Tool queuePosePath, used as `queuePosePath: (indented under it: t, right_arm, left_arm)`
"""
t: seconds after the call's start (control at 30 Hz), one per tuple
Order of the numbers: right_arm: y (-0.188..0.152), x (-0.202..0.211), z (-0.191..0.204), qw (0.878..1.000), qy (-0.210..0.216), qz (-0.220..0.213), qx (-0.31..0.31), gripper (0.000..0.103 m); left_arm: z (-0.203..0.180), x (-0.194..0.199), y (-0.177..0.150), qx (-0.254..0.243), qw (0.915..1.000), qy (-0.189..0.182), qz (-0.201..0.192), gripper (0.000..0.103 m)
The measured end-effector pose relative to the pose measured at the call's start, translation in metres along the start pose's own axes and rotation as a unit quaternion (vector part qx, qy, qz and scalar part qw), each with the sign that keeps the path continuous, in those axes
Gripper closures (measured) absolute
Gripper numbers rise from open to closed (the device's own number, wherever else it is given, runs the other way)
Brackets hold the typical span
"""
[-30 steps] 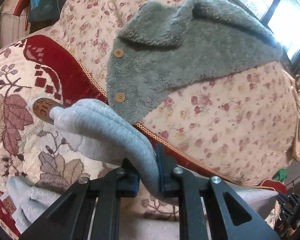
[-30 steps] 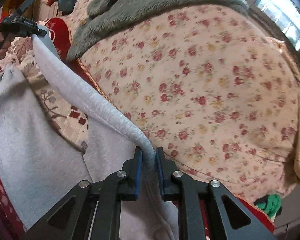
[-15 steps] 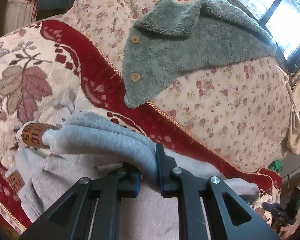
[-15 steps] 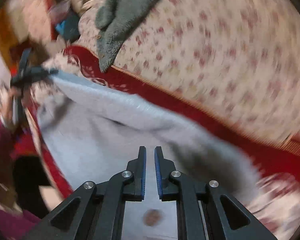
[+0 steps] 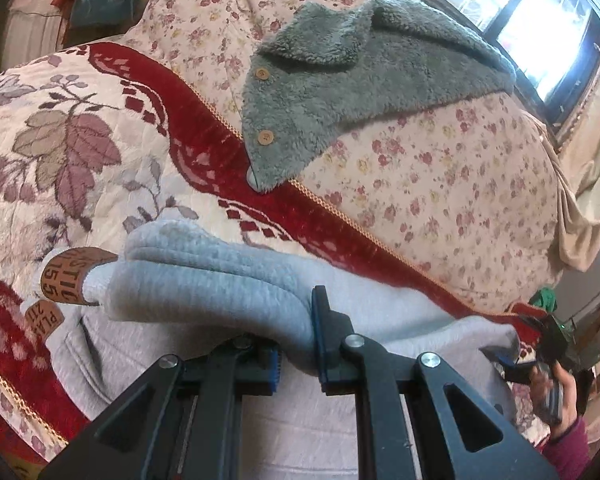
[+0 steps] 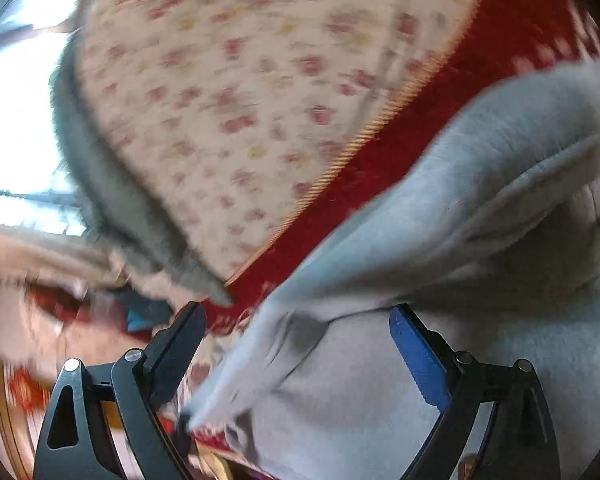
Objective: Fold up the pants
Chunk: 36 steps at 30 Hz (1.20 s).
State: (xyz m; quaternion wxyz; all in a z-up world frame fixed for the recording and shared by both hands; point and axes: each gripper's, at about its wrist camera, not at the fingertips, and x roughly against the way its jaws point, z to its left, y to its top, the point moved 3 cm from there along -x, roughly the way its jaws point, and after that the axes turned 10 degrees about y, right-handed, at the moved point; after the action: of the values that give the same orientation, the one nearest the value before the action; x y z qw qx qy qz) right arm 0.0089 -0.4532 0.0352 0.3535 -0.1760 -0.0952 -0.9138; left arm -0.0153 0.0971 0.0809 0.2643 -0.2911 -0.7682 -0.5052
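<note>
A: Pants [image 5: 228, 280] first, the soft light-grey fleece ones: where do they lie?
B: Right at the lens, spread over the cream-and-red quilted cover with the leaf pattern [image 5: 60, 148]. One thick rolled fold of them is pinched tight between the narrow jaws of the left tool [image 5: 296, 344], and that fold stands up from the flat layer beneath

A: And those brown tags?
B: Two brown printed cord ends [image 5: 66, 280] sit just left of the fold, one above the other, near the cover's red border

A: What about the right tool [image 6: 296, 340]?
B: Its jaws are opening, already wide. The grey cloth lies between them, yet neither pad presses on it. That view is blurred and tilted, so fine detail is lost. In the left view, the same tool shows small at the far right edge of the pants, in a hand with a dark pink sleeve [image 5: 568, 440]

A: Farther back?
B: A cream floral sheet with small red blossoms [image 5: 440, 176] covers the mound behind, and a grey-green plush garment with wooden buttons [image 5: 340, 92] lies draped over it. Beyond that, a bright window [image 5: 540, 40]
</note>
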Motion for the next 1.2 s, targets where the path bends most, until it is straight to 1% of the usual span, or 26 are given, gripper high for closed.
queuePosePath:
  t: [0.03, 0.07, 0.1, 0.17, 0.27, 0.33, 0.5, 0.6, 0.7, 0.77, 0.83, 0.93, 1.0, 1.07, 1.1, 1.13, 1.2]
  right_arm:
    - [0.003, -0.006, -0.002, 1.0, 0.006, 0.002, -0.006, 0.015]
    - [0.007, -0.012, -0.003, 1.0, 0.009, 0.005, 0.001, 0.046]
    - [0.008, -0.017, 0.0, 1.0, 0.002, 0.003, 0.022, 0.062]
    - [0.009, -0.016, -0.001, 0.999, 0.003, -0.008, 0.04, 0.072]
    - [0.009, -0.007, 0.01, 0.997, 0.021, -0.011, 0.068, 0.077]
    - [0.01, 0.005, 0.024, 0.995, 0.04, -0.017, 0.086, 0.077]
    - [0.001, 0.049, 0.079, 0.984, 0.07, -0.043, 0.159, 0.077]
    - [-0.02, 0.076, 0.103, 0.975, 0.078, -0.049, 0.203, 0.077]
    - [-0.049, 0.099, 0.106, 0.969, 0.085, -0.041, 0.23, 0.077]
    - [-0.072, 0.104, 0.098, 0.966, 0.082, -0.028, 0.242, 0.077]
    - [-0.101, 0.103, 0.079, 0.965, 0.062, -0.002, 0.253, 0.077]
    - [-0.145, 0.088, 0.032, 0.967, 0.025, 0.052, 0.246, 0.077]
    - [-0.162, 0.075, 0.001, 0.969, 0.004, 0.079, 0.232, 0.077]
    - [-0.172, 0.064, -0.029, 0.973, -0.014, 0.096, 0.207, 0.077]
    - [-0.174, 0.061, -0.043, 0.975, -0.03, 0.096, 0.199, 0.077]
    - [-0.175, 0.059, -0.051, 0.977, -0.032, 0.097, 0.187, 0.078]
    - [-0.175, 0.064, -0.058, 0.981, -0.016, 0.099, 0.165, 0.078]
  left_arm:
    - [0.001, 0.0, -0.001, -0.002, 1.0, 0.001, 0.001, 0.09]
    - [0.001, -0.002, -0.002, -0.006, 1.0, 0.005, 0.0, 0.09]
    - [0.001, -0.004, -0.002, -0.009, 0.9999, 0.008, 0.002, 0.09]
    - [0.0, -0.007, 0.003, -0.01, 0.9999, 0.011, 0.002, 0.09]
    - [-0.007, -0.008, 0.019, -0.014, 0.9997, 0.014, -0.011, 0.09]
    - [-0.013, -0.007, 0.03, -0.014, 0.9997, 0.01, -0.017, 0.09]
    - [-0.035, 0.004, 0.056, -0.026, 0.9987, -0.001, -0.044, 0.09]
    - [-0.037, 0.017, 0.058, -0.035, 0.9975, -0.011, -0.06, 0.09]
    - [-0.023, 0.027, 0.043, -0.043, 0.9972, -0.016, -0.059, 0.09]
    - [-0.006, 0.028, 0.024, -0.05, 0.9975, -0.006, -0.049, 0.09]
    - [0.014, 0.024, 0.003, -0.054, 0.998, 0.011, -0.031, 0.09]
    - [0.043, 0.018, -0.029, -0.053, 0.9983, 0.024, -0.006, 0.09]
    - [0.058, 0.019, -0.046, -0.049, 0.9984, 0.026, 0.001, 0.09]
    - [0.065, 0.021, -0.057, -0.044, 0.9988, 0.023, 0.002, 0.09]
    - [0.069, 0.023, -0.063, -0.041, 0.9989, 0.021, 0.001, 0.09]
    - [0.071, 0.025, -0.066, -0.039, 0.999, 0.019, 0.0, 0.09]
    - [0.076, 0.031, -0.072, -0.035, 0.9993, 0.01, -0.005, 0.09]
